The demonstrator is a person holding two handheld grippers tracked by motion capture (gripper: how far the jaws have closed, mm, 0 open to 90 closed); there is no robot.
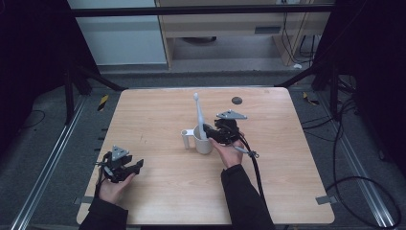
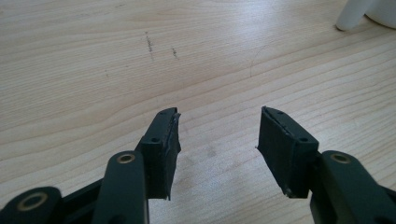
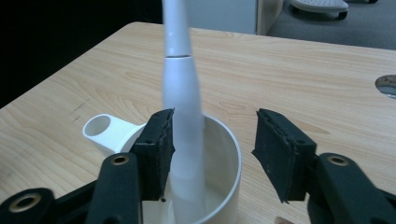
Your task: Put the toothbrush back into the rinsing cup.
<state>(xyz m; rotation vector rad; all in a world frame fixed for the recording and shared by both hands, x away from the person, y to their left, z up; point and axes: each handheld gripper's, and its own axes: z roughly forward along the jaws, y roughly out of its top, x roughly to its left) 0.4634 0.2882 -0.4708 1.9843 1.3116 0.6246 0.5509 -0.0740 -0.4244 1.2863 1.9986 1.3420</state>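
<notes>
A: Where is the toothbrush (image 3: 182, 93) sitting?
B: Upright in the white cup (image 1: 203, 140); the right hand-held gripper (image 3: 212, 154) is gaping around it, not gripping.
A: Risk?
B: Nudging could be tipping it over.

Left tool (image 2: 217, 133) gapes over bare wooden table (image 2: 93, 70).

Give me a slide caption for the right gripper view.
Right tongs open around a white toothbrush standing in a white cup.
</notes>
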